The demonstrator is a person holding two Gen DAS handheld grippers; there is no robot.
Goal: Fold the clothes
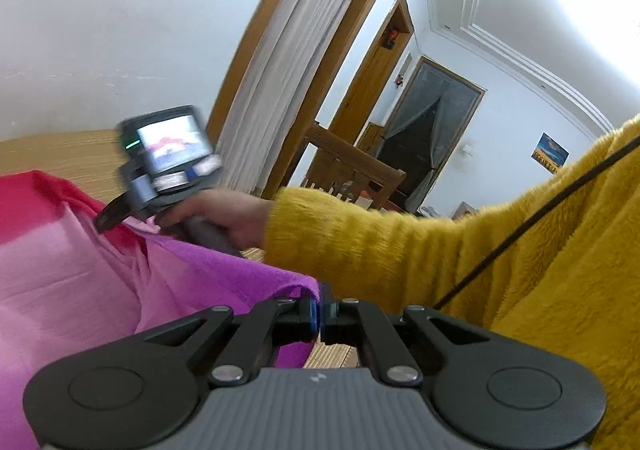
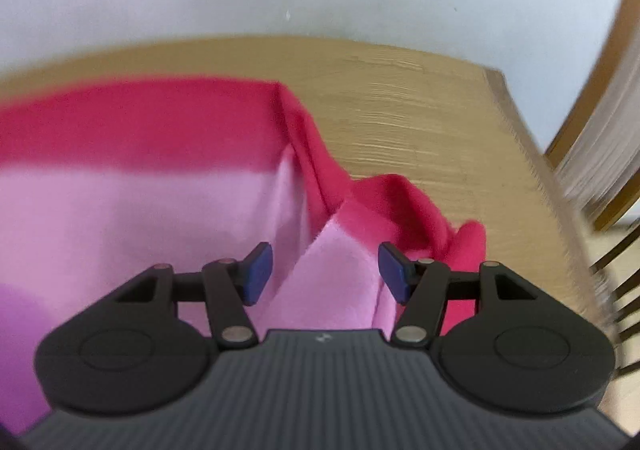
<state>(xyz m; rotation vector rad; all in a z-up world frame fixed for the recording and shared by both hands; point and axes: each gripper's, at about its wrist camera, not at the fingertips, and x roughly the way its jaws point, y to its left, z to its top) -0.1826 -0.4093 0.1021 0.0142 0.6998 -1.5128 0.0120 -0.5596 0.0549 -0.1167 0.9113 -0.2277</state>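
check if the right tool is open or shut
Open: in the right wrist view the right tool has its blue pads well apart, over the pink garment.

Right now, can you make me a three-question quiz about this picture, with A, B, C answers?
1. Where does the cloth lie?
A. on a wooden table
B. on the floor
C. on a chair

2. What colour is the person's sleeve?
A. blue
B. yellow
C. white

3. How are the right tongs?
A. shut on a sock
B. shut on nothing
C. open

Answers:
1 A, wood grain shows around the cloth's far edge.
2 B, the fuzzy sleeve is mustard yellow in the left wrist view.
3 C, the blue pads stand apart over a pink fold, while the left tongs pinch the purple edge.
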